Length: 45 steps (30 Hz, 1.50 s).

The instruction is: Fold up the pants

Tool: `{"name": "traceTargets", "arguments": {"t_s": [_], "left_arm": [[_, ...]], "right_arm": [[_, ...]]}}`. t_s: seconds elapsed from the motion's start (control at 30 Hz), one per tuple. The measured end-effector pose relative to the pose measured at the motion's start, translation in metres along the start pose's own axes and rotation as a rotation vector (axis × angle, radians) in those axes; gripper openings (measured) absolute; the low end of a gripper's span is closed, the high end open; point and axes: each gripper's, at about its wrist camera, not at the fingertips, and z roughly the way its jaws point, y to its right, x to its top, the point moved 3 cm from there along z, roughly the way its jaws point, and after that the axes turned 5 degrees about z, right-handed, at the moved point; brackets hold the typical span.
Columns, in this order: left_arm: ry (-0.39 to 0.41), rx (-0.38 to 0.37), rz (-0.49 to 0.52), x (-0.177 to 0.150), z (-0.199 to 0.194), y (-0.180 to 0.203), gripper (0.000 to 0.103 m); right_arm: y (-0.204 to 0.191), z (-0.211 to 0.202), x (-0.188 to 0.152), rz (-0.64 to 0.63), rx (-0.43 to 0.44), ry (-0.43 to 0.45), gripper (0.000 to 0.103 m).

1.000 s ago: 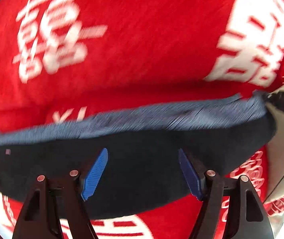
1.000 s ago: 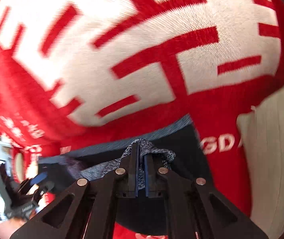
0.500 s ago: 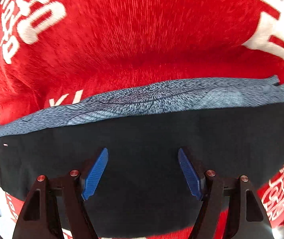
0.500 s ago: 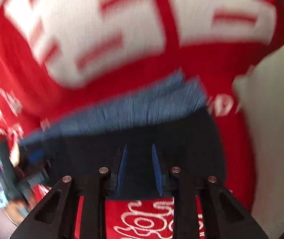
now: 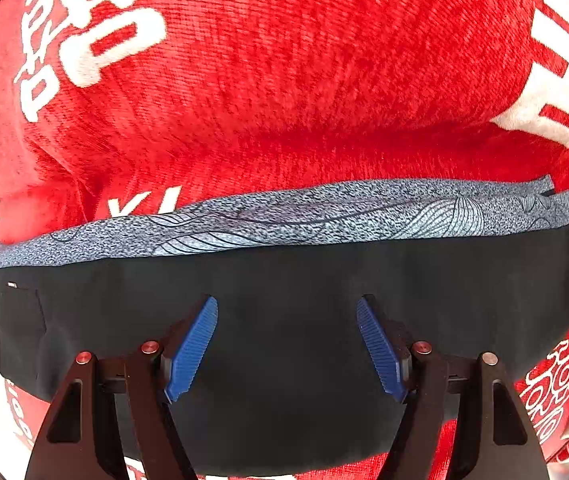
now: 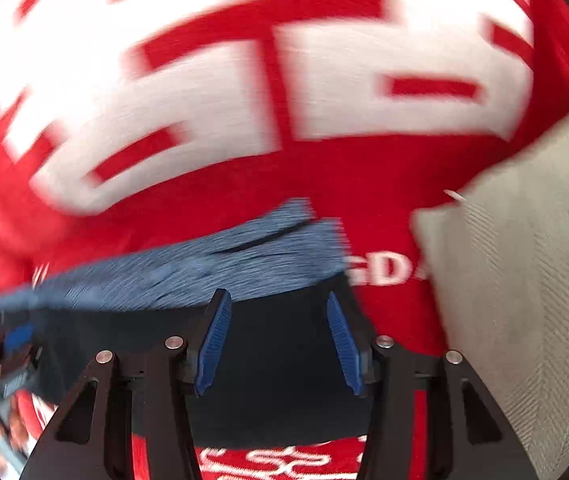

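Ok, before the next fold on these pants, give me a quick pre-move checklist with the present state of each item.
1. Left gripper open and holding nothing: ok.
2. Right gripper open and holding nothing: ok.
3. Pants lying flat on the red blanket, no bunching: ok in the left view.
4. Grey patterned band lined up along the far edge: ok.
5. Right end of the pants square: cannot tell, right view is blurred.
6. Near edge of the pants: cannot tell, hidden behind the grippers.
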Motion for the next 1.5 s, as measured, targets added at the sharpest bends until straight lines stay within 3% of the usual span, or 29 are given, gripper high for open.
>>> {"name": "traceTargets", "arguments": {"t_s": [0.07,0.17,0.23,0.3,0.43,0.5,0.53,0.57,0.63,0.67,0.73,0.8,0.9,1.07,1.2,1.3,1.37,1.4,1.5], "left_arm": [[0.004,0.003,0.003,0.002,0.003,-0.003,0.074],[-0.011,0.006,-0.004,0.002,0.014,-0.008,0.074],[-0.019,0.006,-0.011,-0.003,0.013,-0.004,0.074],[-0.013,0.003,-0.011,-0.004,0.012,-0.004,0.074],[0.012,0.01,-0.001,-0.003,0.005,-0.002,0.074],[0.001,0.024,0.005,-0.002,0.007,0.0,0.074],[-0.006,0.028,0.005,-0.003,0.01,0.0,0.074],[-0.009,0.028,0.004,-0.003,0.012,0.001,0.074],[-0.006,0.021,0.003,-0.002,0.012,0.003,0.074],[0.005,0.012,0.005,-0.001,0.01,0.005,0.074],[0.012,0.007,0.011,0.0,0.004,0.01,0.074],[0.01,-0.002,0.01,0.001,0.004,0.014,0.074],[0.001,-0.013,-0.007,0.003,0.008,0.019,0.074],[-0.019,-0.009,0.004,-0.002,0.018,0.031,0.074],[-0.018,0.003,0.015,-0.006,0.025,0.035,0.074],[-0.013,0.004,0.015,-0.005,0.031,0.038,0.076],[-0.008,0.017,0.014,-0.005,0.042,0.033,0.082],[-0.012,0.013,0.012,-0.005,0.045,0.034,0.082],[-0.026,0.002,0.018,-0.005,0.049,0.038,0.082]], "right_arm": [[0.014,0.011,0.006,0.046,-0.011,-0.017,0.054],[0.019,0.032,0.01,0.05,0.046,-0.085,0.054],[0.021,0.042,0.014,0.047,0.051,-0.124,0.033],[0.018,0.032,0.018,0.036,0.071,-0.089,0.024],[-0.005,0.0,0.034,-0.059,0.095,0.052,0.023],[-0.007,0.011,0.039,-0.056,0.1,0.031,0.025],[-0.006,0.021,0.043,-0.042,0.101,0.001,0.031],[0.001,0.035,0.038,-0.014,0.076,-0.057,0.033],[0.009,0.042,0.035,0.015,0.042,-0.087,0.039],[0.013,0.036,0.034,0.03,0.048,-0.075,0.041],[0.022,0.012,0.027,0.058,0.052,-0.01,0.056],[0.027,-0.016,0.012,0.097,0.099,0.044,0.057],[0.031,-0.033,-0.027,0.183,0.194,0.018,0.057],[0.041,-0.003,-0.097,0.339,0.283,-0.067,0.057],[0.043,0.026,-0.108,0.439,0.324,-0.065,0.057],[0.049,0.014,-0.08,0.473,0.349,-0.006,0.057],[0.055,0.015,-0.069,0.512,0.359,-0.003,0.044],[0.055,0.017,-0.067,0.509,0.342,-0.015,0.021],[0.054,-0.001,-0.061,0.475,0.324,-0.004,0.013]]}}
